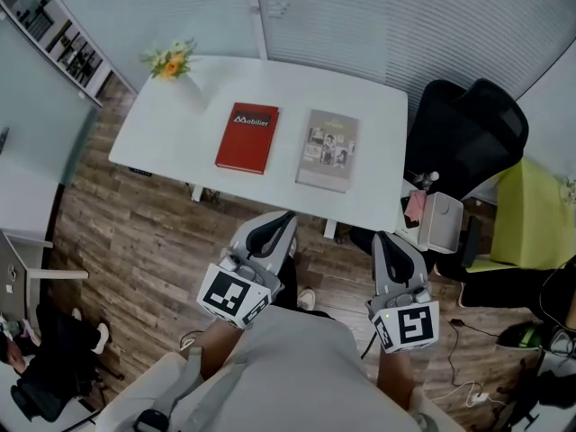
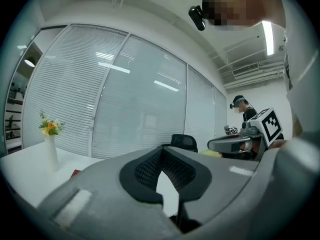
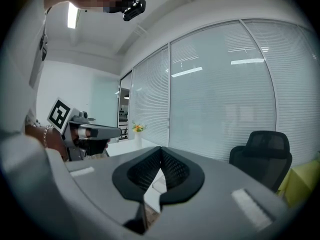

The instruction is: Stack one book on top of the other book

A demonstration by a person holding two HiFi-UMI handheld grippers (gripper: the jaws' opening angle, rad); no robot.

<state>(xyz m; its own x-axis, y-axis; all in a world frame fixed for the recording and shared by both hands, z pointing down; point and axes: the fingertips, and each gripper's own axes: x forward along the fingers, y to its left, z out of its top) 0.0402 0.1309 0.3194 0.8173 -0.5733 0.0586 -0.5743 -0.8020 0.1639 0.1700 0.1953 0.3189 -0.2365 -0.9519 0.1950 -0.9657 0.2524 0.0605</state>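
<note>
Two books lie side by side on the white table (image 1: 171, 133): a red book (image 1: 247, 138) on the left and a grey book (image 1: 328, 149) on the right. My left gripper (image 1: 286, 214) is shut and empty, hovering short of the table's near edge, below the red book. A sliver of the red book (image 2: 75, 173) shows past its jaws. Off to the right, my right gripper (image 1: 378, 237) is shut and empty too, near the table's front right corner. In the right gripper view the jaw tips (image 3: 160, 148) meet, with the table beyond them.
A white vase of yellow flowers (image 1: 173, 64) stands at the table's back left corner. A black office chair (image 1: 468, 133) and a small white bin (image 1: 439, 221) sit right of the table, with a yellow-green seat (image 1: 535, 219) beyond. Wood floor lies below the grippers.
</note>
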